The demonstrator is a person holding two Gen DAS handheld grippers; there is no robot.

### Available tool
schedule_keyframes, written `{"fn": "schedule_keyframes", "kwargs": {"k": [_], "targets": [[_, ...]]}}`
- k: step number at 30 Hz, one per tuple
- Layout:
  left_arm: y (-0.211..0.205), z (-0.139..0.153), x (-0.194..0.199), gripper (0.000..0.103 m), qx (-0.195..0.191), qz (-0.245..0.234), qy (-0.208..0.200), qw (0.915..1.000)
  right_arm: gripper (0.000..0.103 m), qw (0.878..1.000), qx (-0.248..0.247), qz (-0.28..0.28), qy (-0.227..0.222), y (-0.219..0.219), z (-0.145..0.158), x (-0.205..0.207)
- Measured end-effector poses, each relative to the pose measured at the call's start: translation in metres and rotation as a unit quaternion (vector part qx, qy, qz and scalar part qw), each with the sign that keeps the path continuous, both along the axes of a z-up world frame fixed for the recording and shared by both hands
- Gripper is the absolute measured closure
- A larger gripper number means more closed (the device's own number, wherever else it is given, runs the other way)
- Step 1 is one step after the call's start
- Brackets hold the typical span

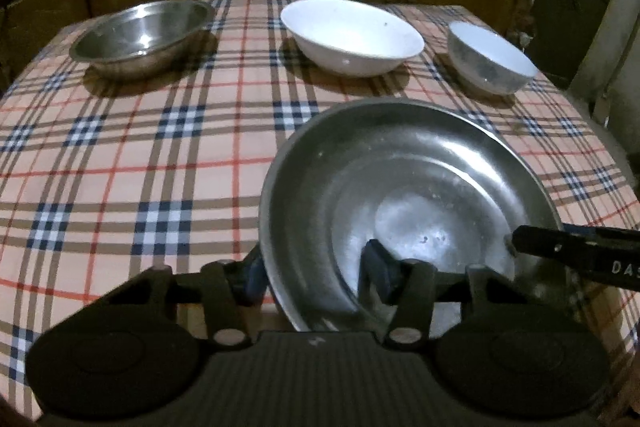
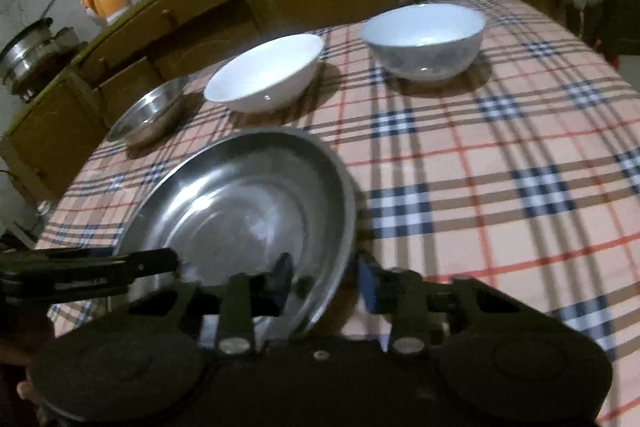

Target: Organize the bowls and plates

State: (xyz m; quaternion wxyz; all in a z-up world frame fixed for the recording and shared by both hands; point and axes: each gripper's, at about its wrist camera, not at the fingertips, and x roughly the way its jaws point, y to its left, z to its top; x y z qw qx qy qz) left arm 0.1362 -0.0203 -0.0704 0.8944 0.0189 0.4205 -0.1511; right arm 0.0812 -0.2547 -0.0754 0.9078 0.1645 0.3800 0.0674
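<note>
Steel plate [image 1: 404, 187], round and shiny, sits near table edge on checked cloth [image 1: 120, 155]. Left gripper [image 1: 316, 271] and right gripper [image 2: 324, 279] both straddle its rim, spread, not clenched. Steel bowl [image 1: 140, 35], wide white bowl [image 1: 352, 35] and small white bowl [image 1: 490, 57] hold nothing.

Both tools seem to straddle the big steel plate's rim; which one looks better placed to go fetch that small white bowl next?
Probably the right tool: the small white bowl sits at the table's far right, nearer its side. The left tool could keep the steel plate steady.
</note>
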Motion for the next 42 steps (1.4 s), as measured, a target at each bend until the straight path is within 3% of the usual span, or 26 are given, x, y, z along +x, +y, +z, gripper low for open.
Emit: {"fn": "schedule_keyframes", "kwargs": {"k": [3, 9, 21, 42], "targets": [[0.003, 0.001, 0.002, 0.062, -0.003, 0.015, -0.001, 0.9999, 0.075, 1.0, -0.014, -0.011, -0.002, 0.004, 0.001, 0.001], [0.011, 0.007, 0.001, 0.068, 0.002, 0.024, -0.009, 0.9997, 0.076, 1.0, -0.02, -0.009, -0.006, 0.01, 0.005, 0.0], [0.059, 0.023, -0.005, 0.07, 0.005, 0.069, -0.026, 0.9973, 0.075, 0.999, -0.029, 0.032, -0.023, 0.059, 0.023, 0.012], [0.197, 0.034, -0.009, 0.069, 0.015, 0.188, -0.033, 0.9816, 0.075, 0.989, -0.03, 0.141, -0.037, 0.216, 0.032, 0.044]]}}
